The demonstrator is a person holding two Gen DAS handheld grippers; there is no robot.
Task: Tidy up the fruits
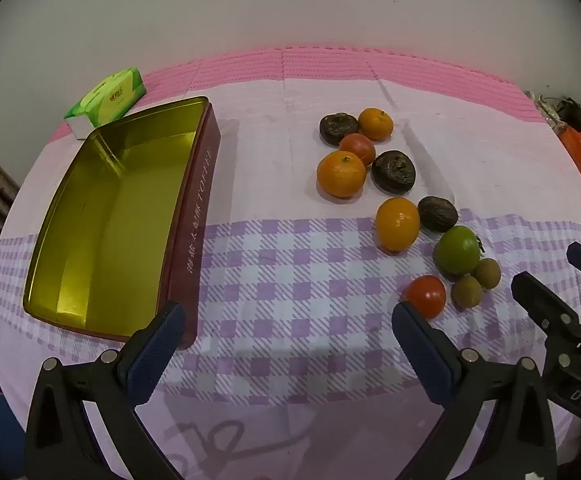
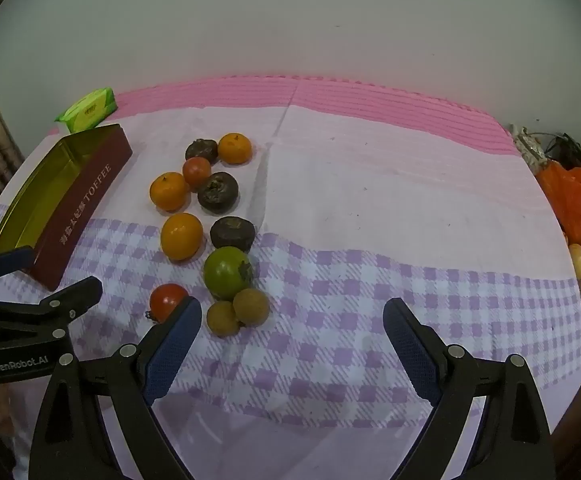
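Observation:
An open maroon toffee tin (image 1: 194, 224) with an empty gold inside lies at the left; it also shows in the right wrist view (image 2: 86, 204). Several fruits lie in a loose group on the cloth: oranges (image 1: 341, 174), dark brown fruits (image 1: 393, 171), red tomatoes (image 1: 426, 295), a green tomato (image 1: 457, 249) and two small longans (image 1: 467, 291). My left gripper (image 1: 288, 332) is open and empty, between the tin and the near red tomato. My right gripper (image 2: 292, 326) is open and empty, just right of the longans (image 2: 237, 312) and the red tomato (image 2: 167, 301).
A green tissue pack (image 1: 108, 98) lies behind the tin. A pink and purple checked cloth (image 2: 370, 208) covers the table. Orange bags and clutter (image 2: 574, 196) lie off the table's right edge. A white wall stands behind.

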